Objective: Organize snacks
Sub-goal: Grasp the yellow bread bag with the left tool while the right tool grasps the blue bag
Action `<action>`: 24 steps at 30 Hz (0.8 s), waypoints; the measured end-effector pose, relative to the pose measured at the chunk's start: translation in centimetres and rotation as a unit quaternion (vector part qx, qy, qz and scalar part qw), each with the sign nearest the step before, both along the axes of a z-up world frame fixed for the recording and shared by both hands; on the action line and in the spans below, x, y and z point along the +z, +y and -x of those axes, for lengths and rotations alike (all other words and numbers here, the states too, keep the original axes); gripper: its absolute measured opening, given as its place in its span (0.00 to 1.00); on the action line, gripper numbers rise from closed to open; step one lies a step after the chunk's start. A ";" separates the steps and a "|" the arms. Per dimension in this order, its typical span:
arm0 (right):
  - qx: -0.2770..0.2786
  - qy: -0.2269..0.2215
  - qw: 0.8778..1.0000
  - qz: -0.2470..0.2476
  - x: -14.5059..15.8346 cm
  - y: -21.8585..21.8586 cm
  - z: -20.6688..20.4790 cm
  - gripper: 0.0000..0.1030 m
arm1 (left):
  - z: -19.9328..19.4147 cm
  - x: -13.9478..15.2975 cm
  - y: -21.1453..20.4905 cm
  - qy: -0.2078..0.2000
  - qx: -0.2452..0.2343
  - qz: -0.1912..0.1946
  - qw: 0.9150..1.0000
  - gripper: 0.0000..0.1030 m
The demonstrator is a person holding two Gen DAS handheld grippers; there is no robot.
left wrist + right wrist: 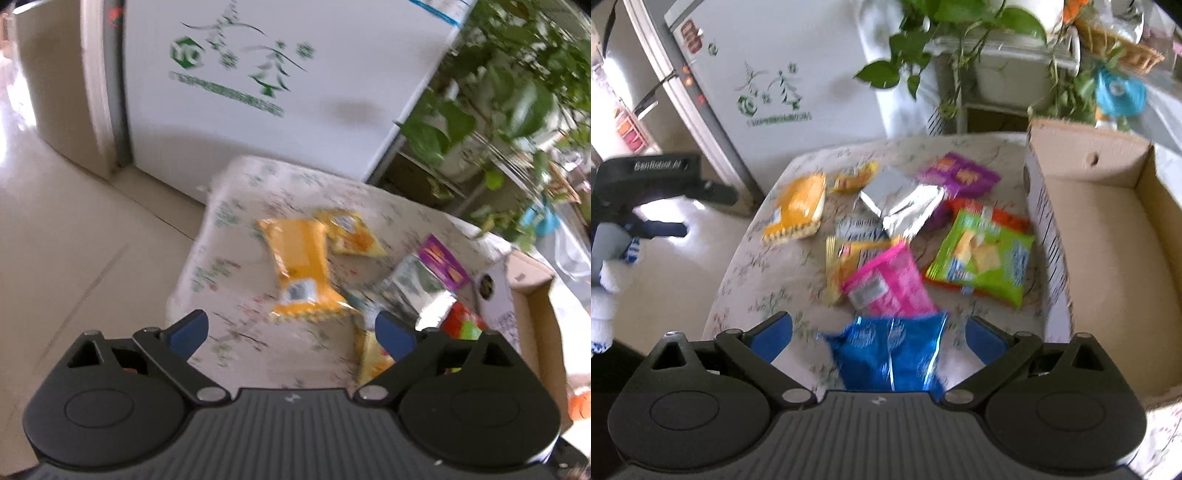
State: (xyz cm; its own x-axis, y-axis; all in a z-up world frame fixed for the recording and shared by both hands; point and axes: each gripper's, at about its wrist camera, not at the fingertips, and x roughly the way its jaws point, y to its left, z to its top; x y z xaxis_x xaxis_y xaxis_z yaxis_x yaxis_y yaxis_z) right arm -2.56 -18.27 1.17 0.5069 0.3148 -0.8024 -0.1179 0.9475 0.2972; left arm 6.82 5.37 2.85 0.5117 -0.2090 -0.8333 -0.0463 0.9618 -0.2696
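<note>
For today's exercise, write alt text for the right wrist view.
Snack packets lie scattered on a floral tablecloth, a blue packet nearest between the open right gripper fingers. An empty cardboard box sits at right.

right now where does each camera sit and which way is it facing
Left wrist: on the left claw, angled down at the table corner, orange packet and fridge; only its own open blue fingers show.
Right wrist: on the right claw, angled down at the snack pile, blue bag between its open fingers, cardboard box at right; the left claw shows at left.
Shared: table, orange packet, fridge, plant.
</note>
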 end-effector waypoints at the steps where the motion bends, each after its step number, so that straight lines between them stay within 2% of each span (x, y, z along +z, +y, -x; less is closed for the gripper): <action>1: 0.003 0.004 1.000 0.001 -0.3 0.1 0.2 0.99 | 0.1 -0.2 -0.5 0.002 -0.006 0.001 1.000 0.94; 7: 0.001 0.021 1.000 0.015 -1.5 -0.1 0.4 0.97 | 0.2 -0.6 -2.6 0.008 -0.034 0.010 0.999 0.94; 10: -0.006 0.023 0.999 0.027 -1.9 -0.2 0.1 0.96 | -0.7 -0.6 -2.4 0.006 -0.015 0.021 1.000 0.94; 14: -0.007 0.031 0.999 0.028 -2.3 0.0 -0.2 0.94 | -2.8 -1.3 -2.0 0.014 0.009 0.015 1.000 0.94; 24: -0.007 0.033 0.999 0.027 -3.1 0.3 -0.8 0.92 | -6.8 -4.7 -2.5 0.041 0.032 0.012 0.999 0.93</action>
State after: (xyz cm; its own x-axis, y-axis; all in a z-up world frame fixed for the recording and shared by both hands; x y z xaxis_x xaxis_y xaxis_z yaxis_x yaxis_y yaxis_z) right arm -1.78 -17.93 -1.94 0.4563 0.2638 -0.8498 -0.0862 0.9637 0.2529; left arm 13.61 2.88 -1.89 0.4555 -0.1995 -0.8676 -0.1296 0.9493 -0.2864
